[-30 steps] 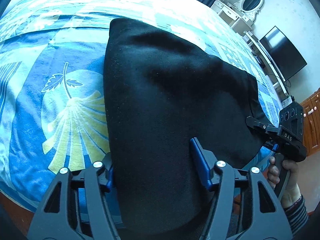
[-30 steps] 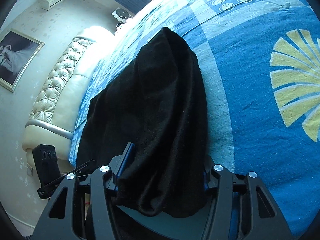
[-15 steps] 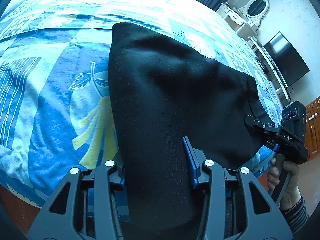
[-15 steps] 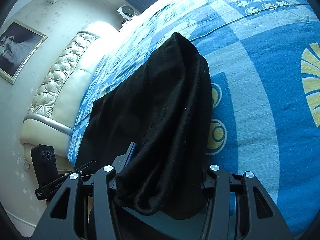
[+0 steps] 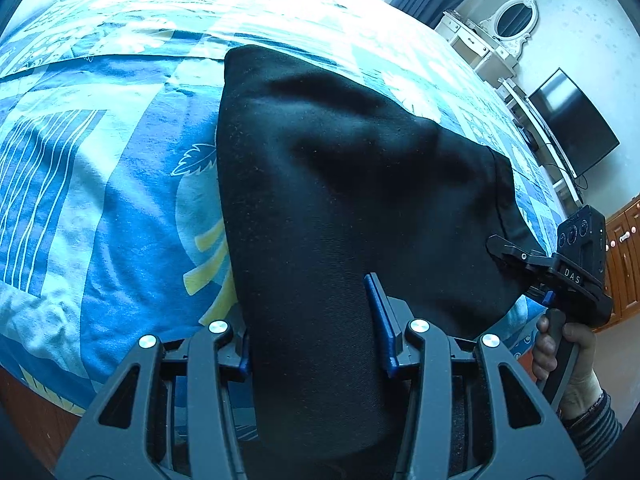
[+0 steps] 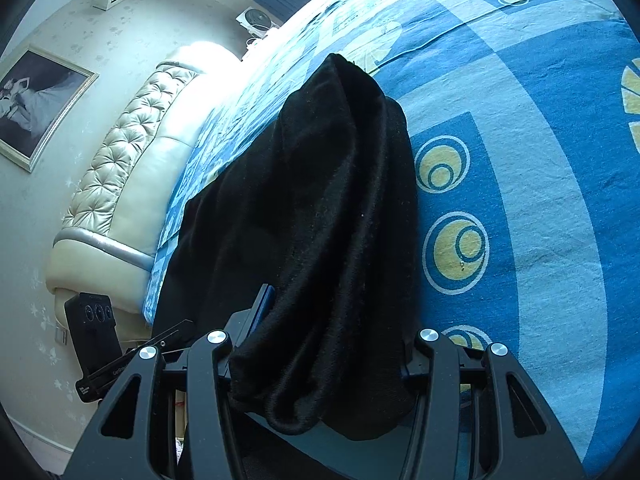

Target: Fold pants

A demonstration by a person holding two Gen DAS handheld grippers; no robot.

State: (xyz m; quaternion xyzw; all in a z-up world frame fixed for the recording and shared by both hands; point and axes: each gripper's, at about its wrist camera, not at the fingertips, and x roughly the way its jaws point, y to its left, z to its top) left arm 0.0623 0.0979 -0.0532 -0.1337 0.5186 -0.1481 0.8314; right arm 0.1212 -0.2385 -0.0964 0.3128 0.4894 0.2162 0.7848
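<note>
- With both tools gripping the near edge, the black pants [image 5: 340, 184] hang in a raised sheet above the blue patterned bedspread [image 5: 100, 208]; the far end rests on the bed.
- Left gripper [image 5: 314, 320]: fingers clamped on a thick bunch of the pants; blue pad [image 5: 378, 312] visible on the right finger, the other mostly buried in cloth.
- Between the two tools the fabric sags in a shallow dip, not taut.
- Right gripper [image 6: 320, 356]: fingers pinched on a rolled, multi-layer wad of the same pants; a hem lip droops below the fingers.
- In the left view the right gripper [image 5: 520, 256] bites the far corner, person's hand [image 5: 560, 356] on its handle.
- Risk: the right-side wad is bulky, so an inner layer could slip out mid-carry and the fold would land skewed.
- Risk: slack in the middle likely to trap a crease or bubble when laid down unless the tools spread apart first.
- Risk: uneven travel of the two tools would misalign the edges.
</note>
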